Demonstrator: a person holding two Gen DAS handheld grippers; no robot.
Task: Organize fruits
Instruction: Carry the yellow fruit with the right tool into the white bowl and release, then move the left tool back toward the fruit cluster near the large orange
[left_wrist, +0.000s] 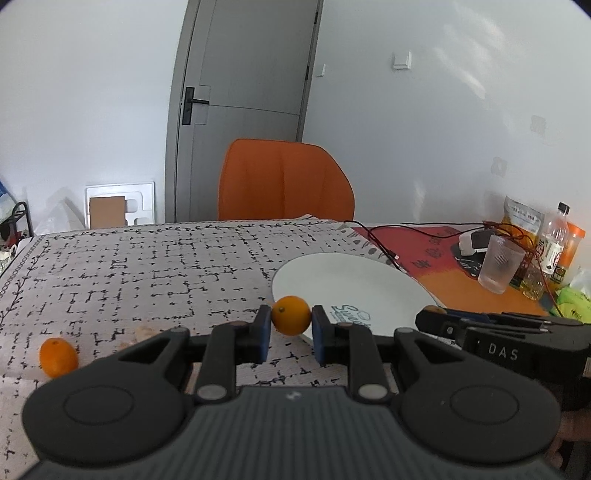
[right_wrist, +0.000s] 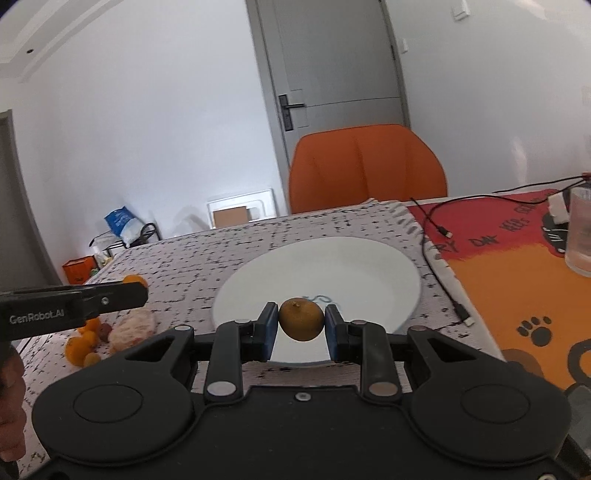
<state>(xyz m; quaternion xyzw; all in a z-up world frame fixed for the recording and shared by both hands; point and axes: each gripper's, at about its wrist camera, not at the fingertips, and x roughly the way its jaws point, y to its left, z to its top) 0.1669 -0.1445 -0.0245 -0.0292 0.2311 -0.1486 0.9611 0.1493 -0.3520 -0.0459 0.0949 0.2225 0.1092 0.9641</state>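
In the left wrist view, a bright orange kumquat (left_wrist: 291, 315) is pinched between the blue pads of the left gripper (left_wrist: 290, 332) at frame centre, just left of the white plate (left_wrist: 354, 280). Another kumquat (left_wrist: 58, 357) lies on the patterned tablecloth (left_wrist: 129, 266) at lower left.

In the right wrist view, a duller kumquat (right_wrist: 301, 319) is clamped by the right gripper (right_wrist: 301, 330) above the plate's (right_wrist: 321, 266) near part. A fruit pile (right_wrist: 83, 341) is seen at lower left.
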